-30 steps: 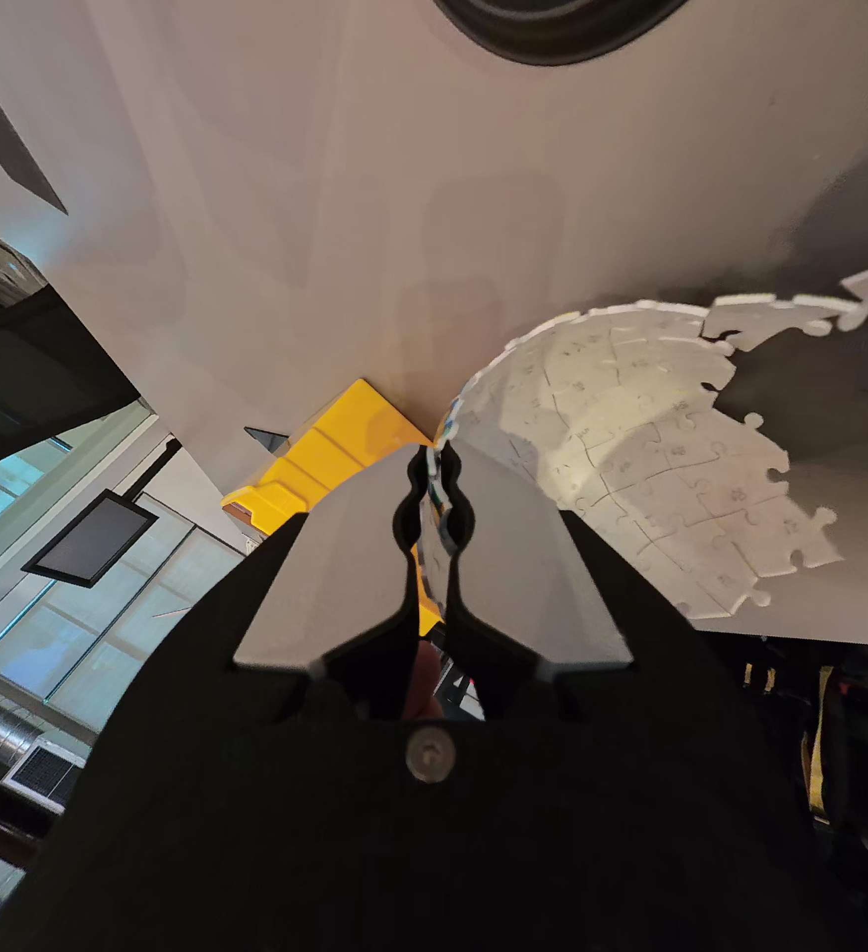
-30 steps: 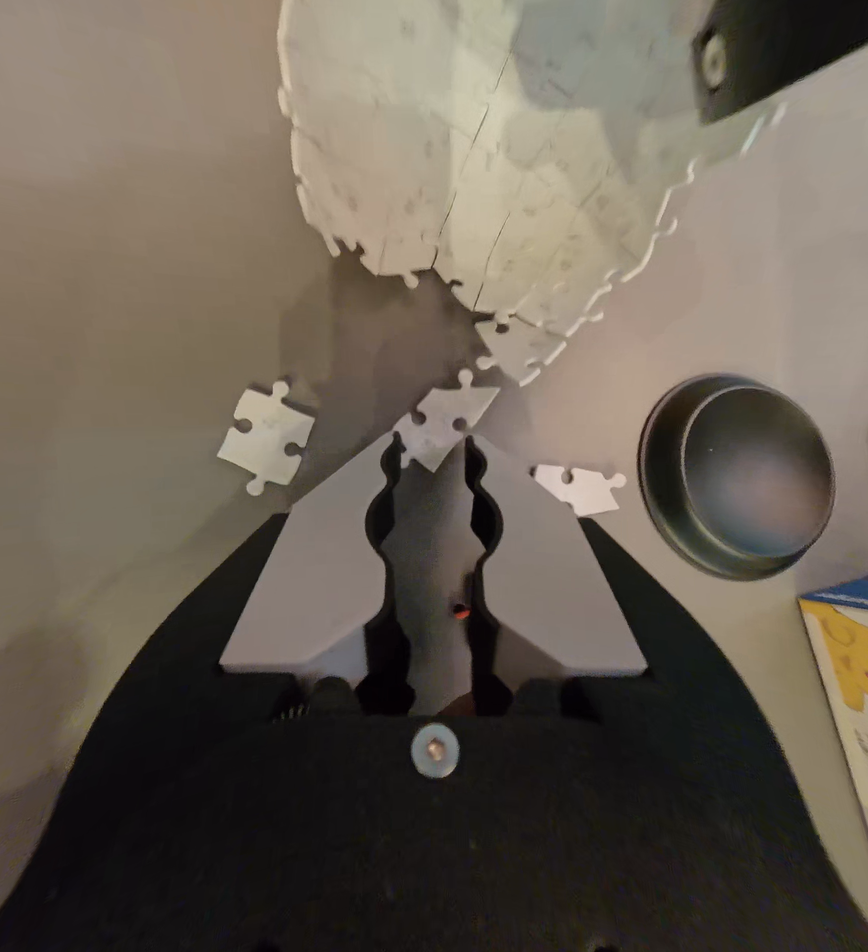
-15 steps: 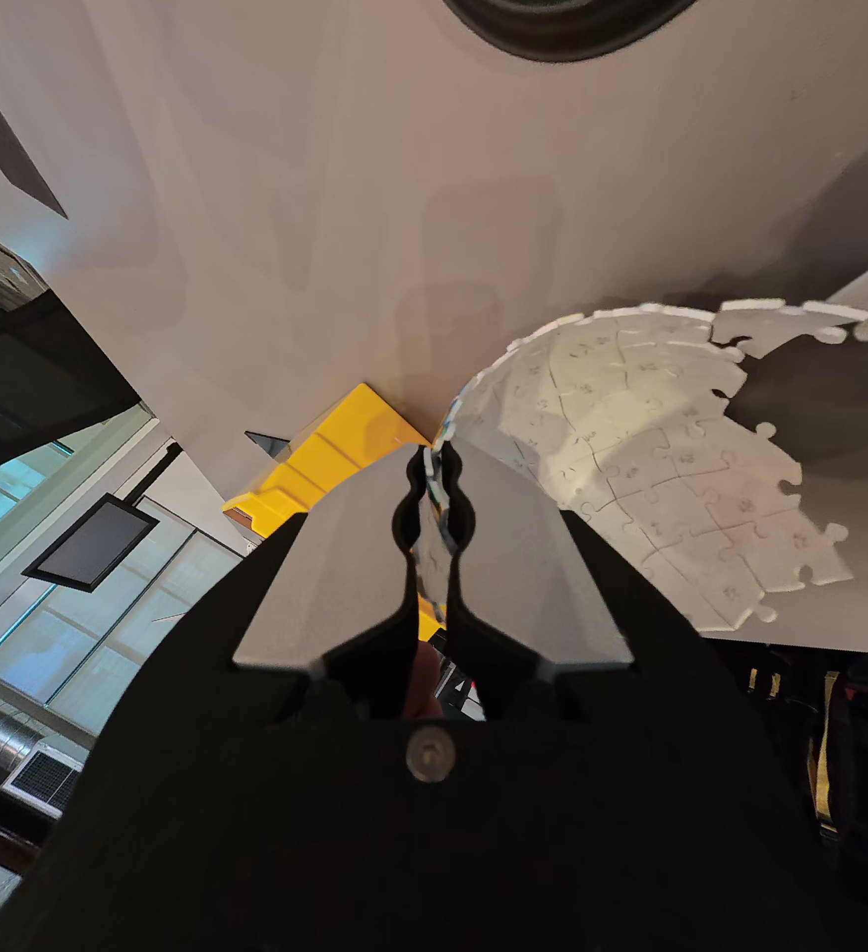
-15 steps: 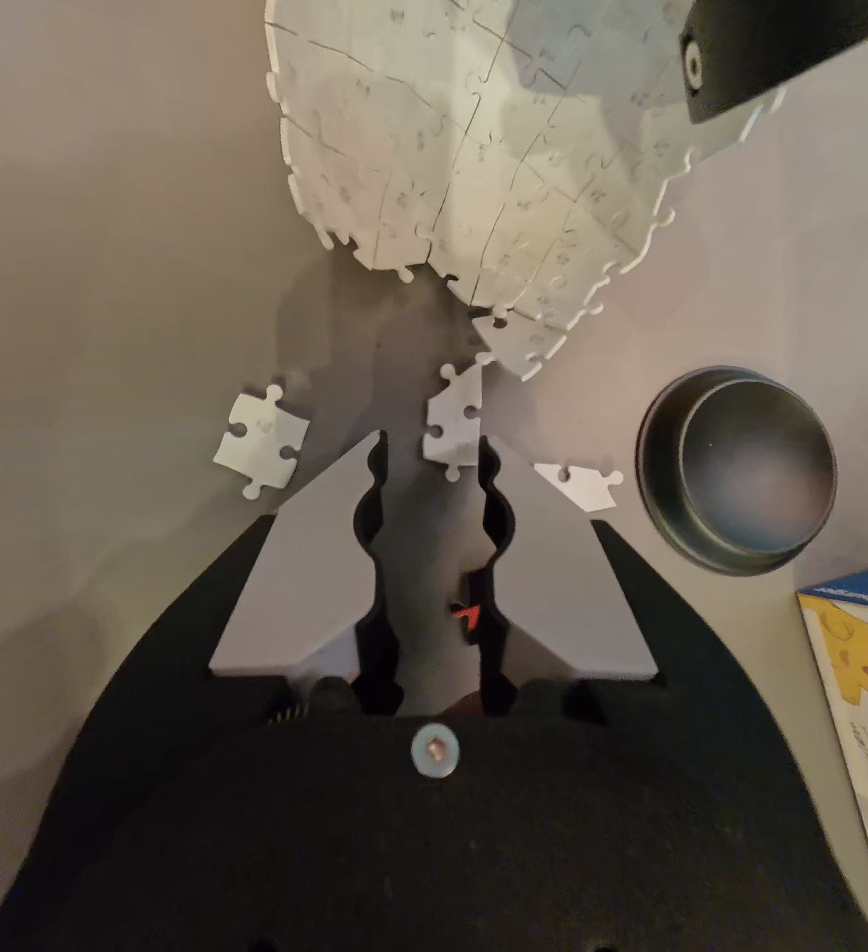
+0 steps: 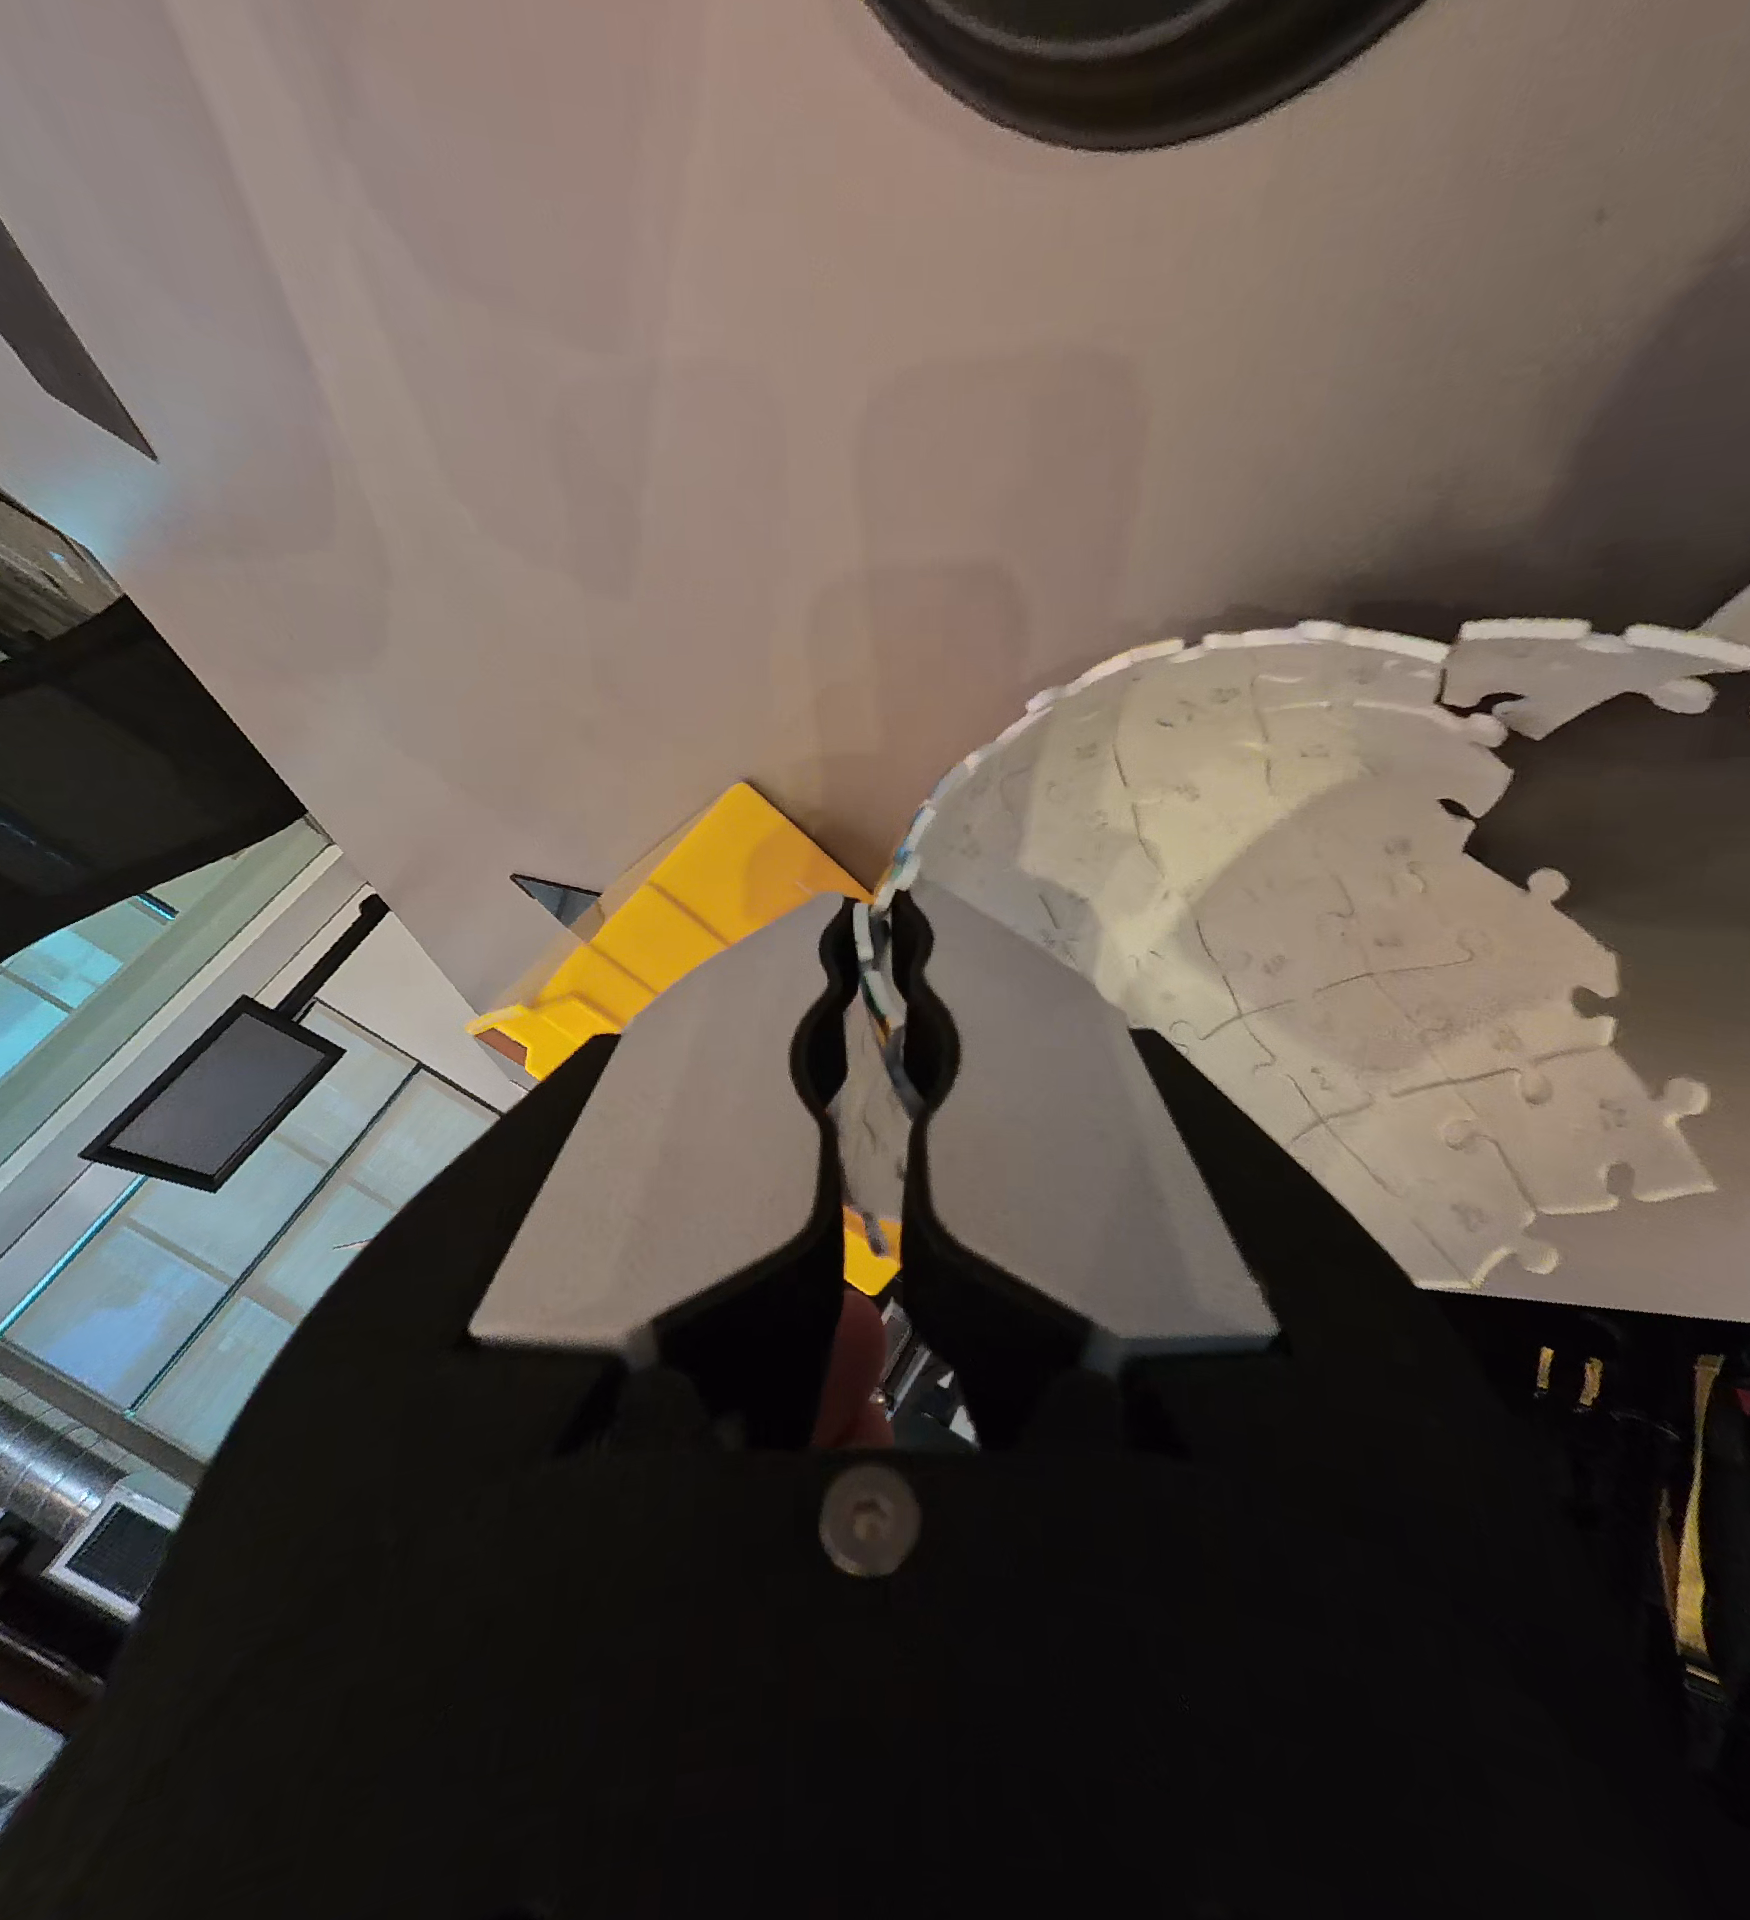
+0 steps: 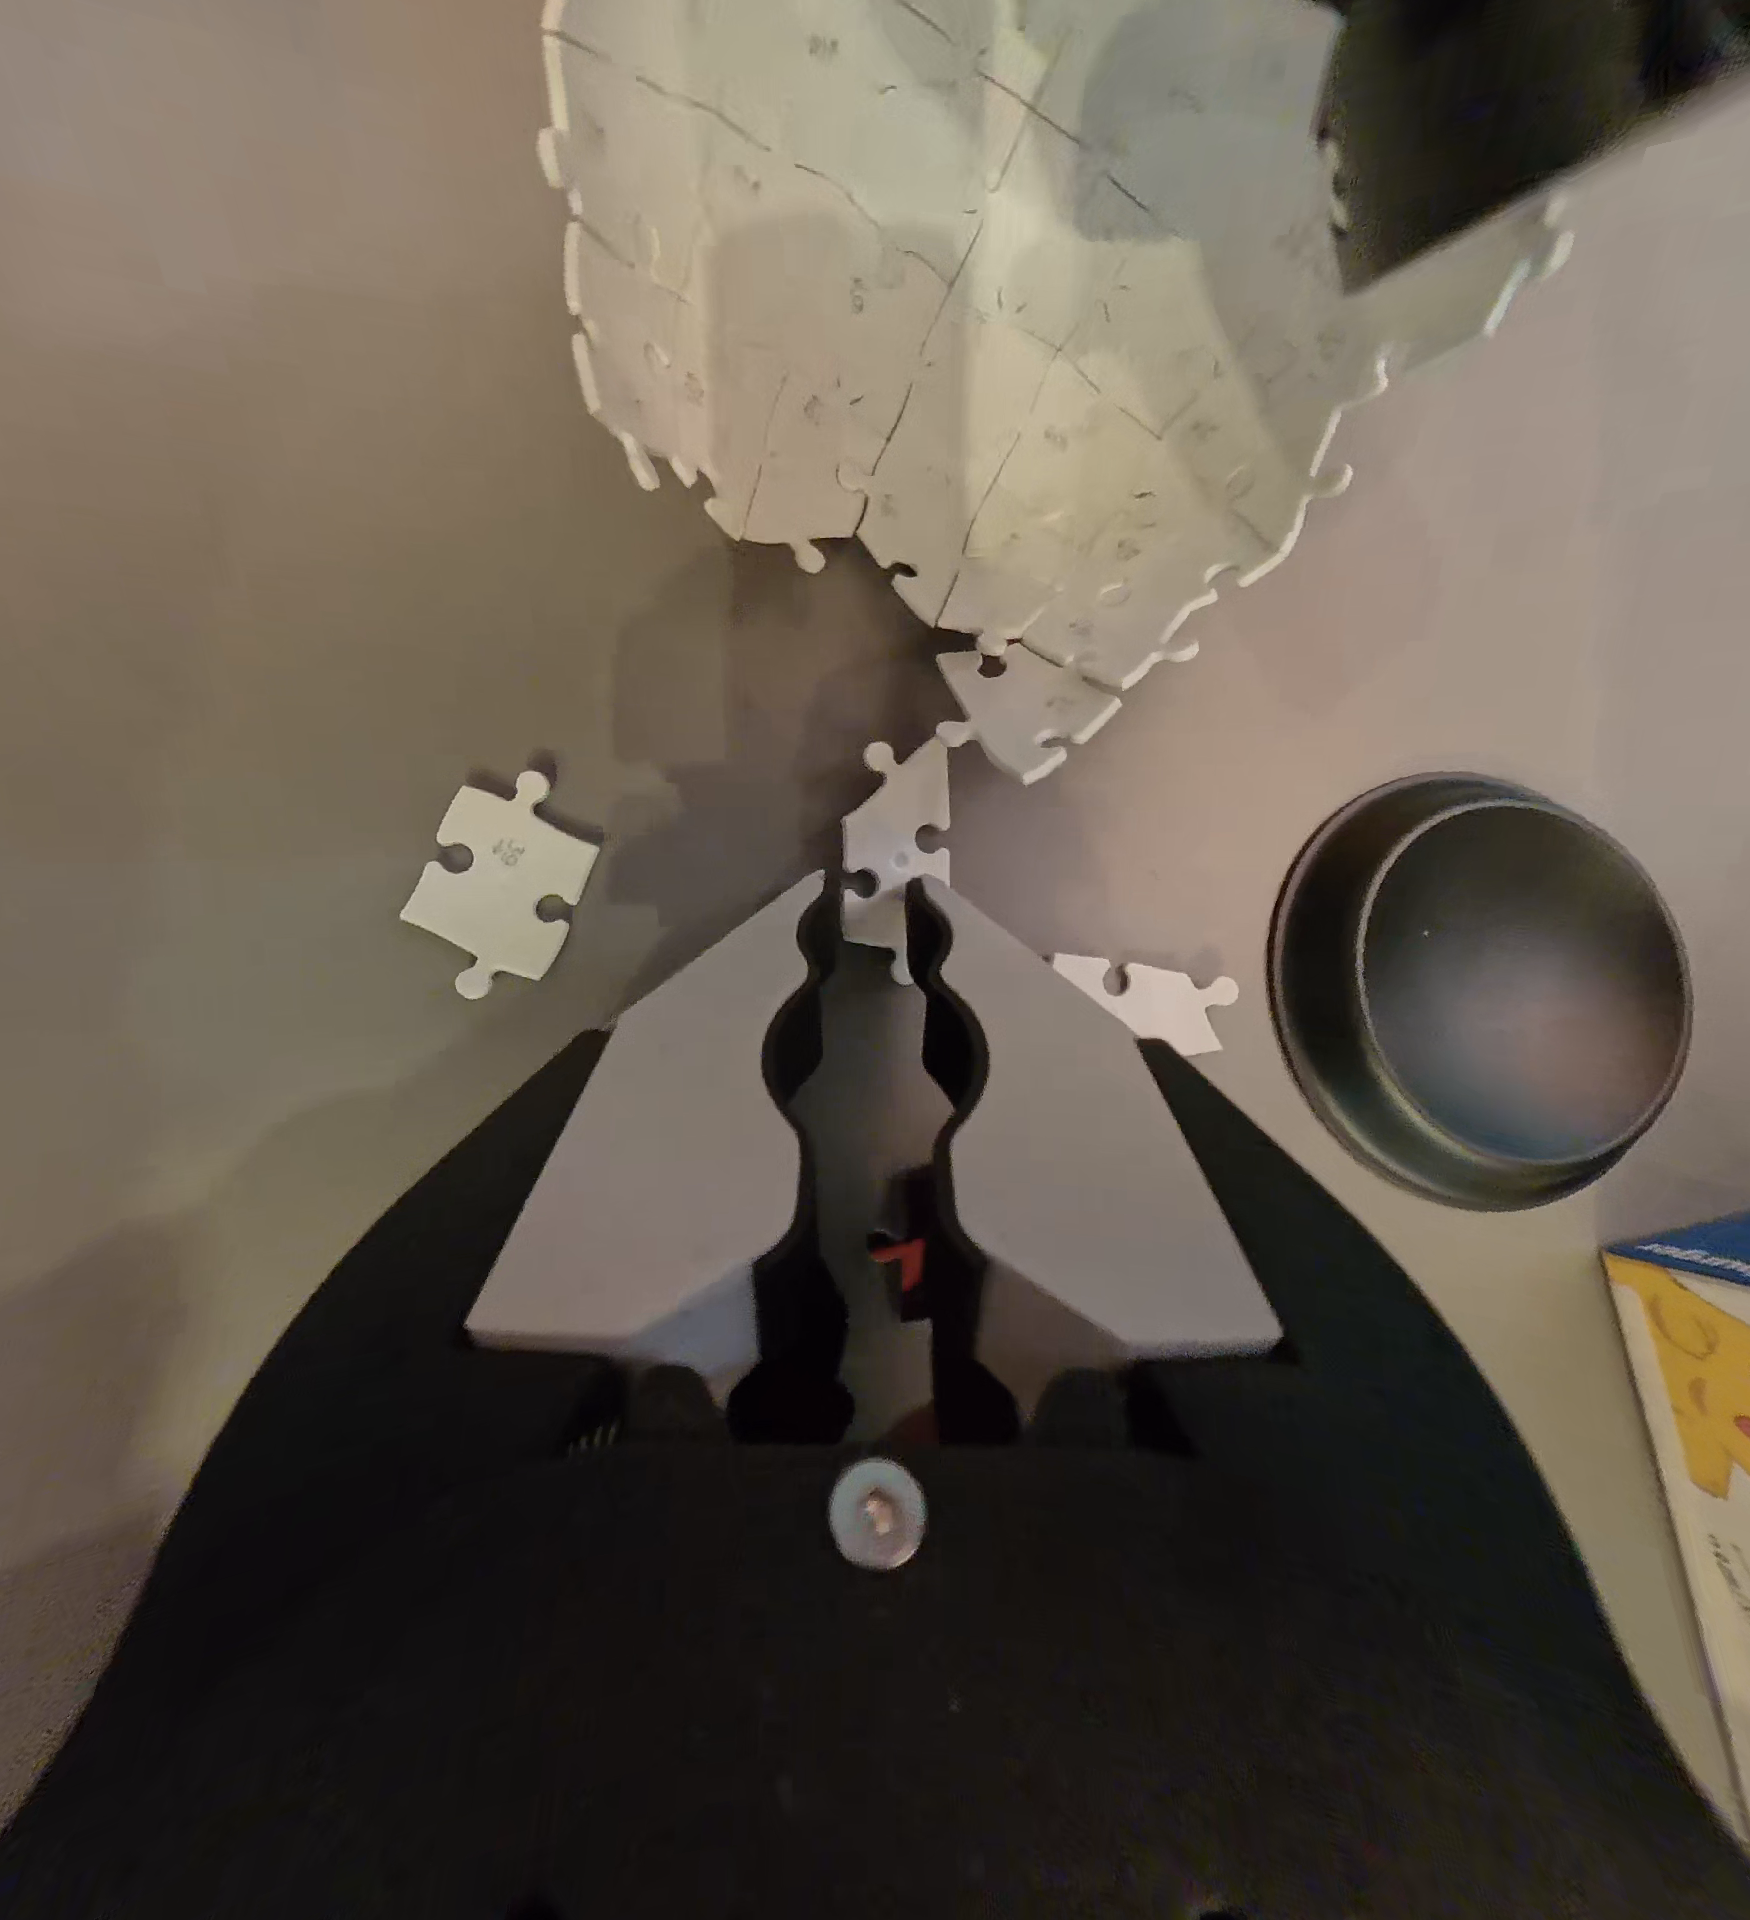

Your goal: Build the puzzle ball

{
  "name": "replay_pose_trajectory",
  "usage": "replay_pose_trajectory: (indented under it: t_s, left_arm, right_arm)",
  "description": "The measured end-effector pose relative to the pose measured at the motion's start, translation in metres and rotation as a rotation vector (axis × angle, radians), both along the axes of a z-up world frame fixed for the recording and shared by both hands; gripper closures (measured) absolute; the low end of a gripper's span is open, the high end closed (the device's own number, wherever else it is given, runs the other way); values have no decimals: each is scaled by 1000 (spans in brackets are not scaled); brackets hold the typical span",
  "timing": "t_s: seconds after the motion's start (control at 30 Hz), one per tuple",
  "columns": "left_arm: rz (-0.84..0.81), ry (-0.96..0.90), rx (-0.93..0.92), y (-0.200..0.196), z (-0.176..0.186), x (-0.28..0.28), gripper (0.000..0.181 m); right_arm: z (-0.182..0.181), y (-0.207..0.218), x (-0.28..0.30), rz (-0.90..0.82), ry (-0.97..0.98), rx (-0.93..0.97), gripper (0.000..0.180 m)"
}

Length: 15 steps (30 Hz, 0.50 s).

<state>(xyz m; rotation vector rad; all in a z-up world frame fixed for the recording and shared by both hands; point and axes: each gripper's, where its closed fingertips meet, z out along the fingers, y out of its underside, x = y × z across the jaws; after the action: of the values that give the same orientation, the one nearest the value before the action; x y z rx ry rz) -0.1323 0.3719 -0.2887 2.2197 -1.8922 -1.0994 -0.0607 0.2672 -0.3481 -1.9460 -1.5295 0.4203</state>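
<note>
The partly built puzzle ball (image 5: pixel 1266 966) is a curved white shell of joined pieces, inner side showing. My left gripper (image 5: pixel 876 914) is shut on the shell's rim and holds it above the grey table. In the right wrist view the shell (image 6: pixel 954 312) hangs at top centre, with the left gripper (image 6: pixel 1525 104) at its upper right. My right gripper (image 6: pixel 873 888) is shut on a white puzzle piece (image 6: pixel 902 831) on the table, just below the shell's lowest tip. Two loose pieces lie beside it, one at the left (image 6: pixel 502 883) and one at the right (image 6: pixel 1151 1003).
A dark round metal bowl (image 6: pixel 1484 987) stands on the table right of my right gripper, and shows at the top of the left wrist view (image 5: pixel 1131 62). A printed box (image 6: pixel 1744 1455) lies at the lower right. A yellow object (image 5: pixel 684 935) sits behind my left gripper. Some 15 cm of space lies between my two pairs of fingers. The dark round metal bowl (image 6: pixel 1484 987) lies around 11 cm away from my right fingertips.
My right gripper's jaws opened wider around the piece, then closed in on it. The shell shifted slightly in both views. My left gripper stayed shut on the rim.
</note>
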Motion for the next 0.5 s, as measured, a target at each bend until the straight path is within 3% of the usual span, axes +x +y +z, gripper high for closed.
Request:
replay_pose_trajectory:
  t_s: [0.13,0.2,0.3,0.5]
  left_arm:
    - [-18,13,7,0,-1,4,175]
    - [-22,15,4,0,-1,7,176]
    - [-29,18,1,0,-1,10,176]
    - [-22,21,-2,1,-2,10,175]
  right_arm:
    - [2,0,0,12,-5,29,169]
    - [6,2,0,5,3,36,155]
    - [2,3,3,14,-18,28,149]
    - [0,3,2,28,18,-42,159]
